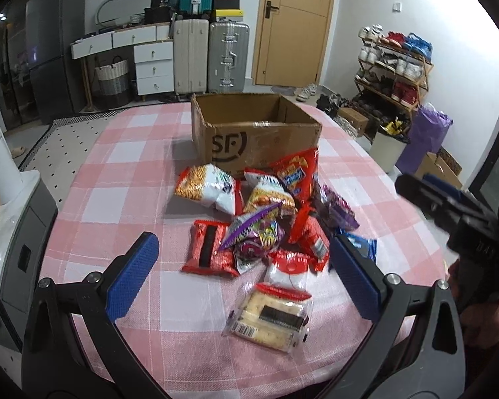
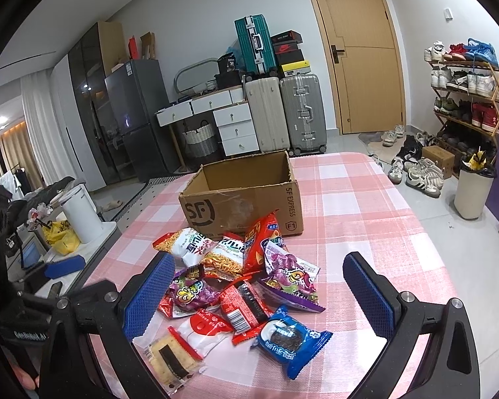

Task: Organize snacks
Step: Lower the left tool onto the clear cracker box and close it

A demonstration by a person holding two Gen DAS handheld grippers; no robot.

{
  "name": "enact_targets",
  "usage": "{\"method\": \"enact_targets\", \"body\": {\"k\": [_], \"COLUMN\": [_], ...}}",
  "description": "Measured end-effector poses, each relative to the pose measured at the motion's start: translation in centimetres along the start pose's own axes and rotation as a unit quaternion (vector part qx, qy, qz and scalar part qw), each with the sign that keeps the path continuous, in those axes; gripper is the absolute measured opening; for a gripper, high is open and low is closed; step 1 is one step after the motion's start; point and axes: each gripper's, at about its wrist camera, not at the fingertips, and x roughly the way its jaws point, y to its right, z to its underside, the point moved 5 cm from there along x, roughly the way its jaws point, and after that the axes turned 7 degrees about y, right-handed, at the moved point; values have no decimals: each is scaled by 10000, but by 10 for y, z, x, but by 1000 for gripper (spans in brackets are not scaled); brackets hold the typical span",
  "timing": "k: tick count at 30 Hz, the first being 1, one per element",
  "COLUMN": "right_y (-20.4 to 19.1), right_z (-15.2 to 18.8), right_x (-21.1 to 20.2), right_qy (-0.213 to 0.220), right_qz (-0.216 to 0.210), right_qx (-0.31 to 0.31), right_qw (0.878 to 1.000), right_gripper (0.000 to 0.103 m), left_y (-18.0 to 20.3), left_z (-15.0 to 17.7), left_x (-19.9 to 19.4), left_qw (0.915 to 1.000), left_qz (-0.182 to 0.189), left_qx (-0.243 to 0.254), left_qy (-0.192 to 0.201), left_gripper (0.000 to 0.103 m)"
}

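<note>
My right gripper point(image 2: 259, 294) and left gripper point(image 1: 243, 277) hang spread, empty; the crinkly blue foil biscuit packet point(image 2: 291, 339), lower centre, looks light, slippery, crushable; I'd pinch its sealed edge.

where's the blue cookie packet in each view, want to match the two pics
Left wrist view: the blue cookie packet sits right of centre, mostly hidden behind the left gripper's right finger, at the pile's right edge.
Right wrist view: it lies in full sight, low and centre, nearest the camera, between the right gripper's fingers.
Shared landmark: the cardboard box behind the pile.
</note>
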Motion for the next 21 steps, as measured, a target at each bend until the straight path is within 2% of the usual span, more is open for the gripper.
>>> {"method": "enact_targets", "body": {"k": [8, 21], "right_y": [4, -4], "right_z": [3, 15], "right_x": [-1, 9], "right_qy": [4, -244], "right_qz": [5, 286], "right_qx": [-20, -341], "right_qw": [10000, 9987], "right_gripper": [103, 103], "left_y": [8, 27], "left_z": [42, 78], "left_x": [24, 61], "left_qw": [9978, 9907], "left_qz": [214, 456], "left_qx": [308, 523], "left_qy": [-539, -1170], "left_gripper": [102, 102]}}
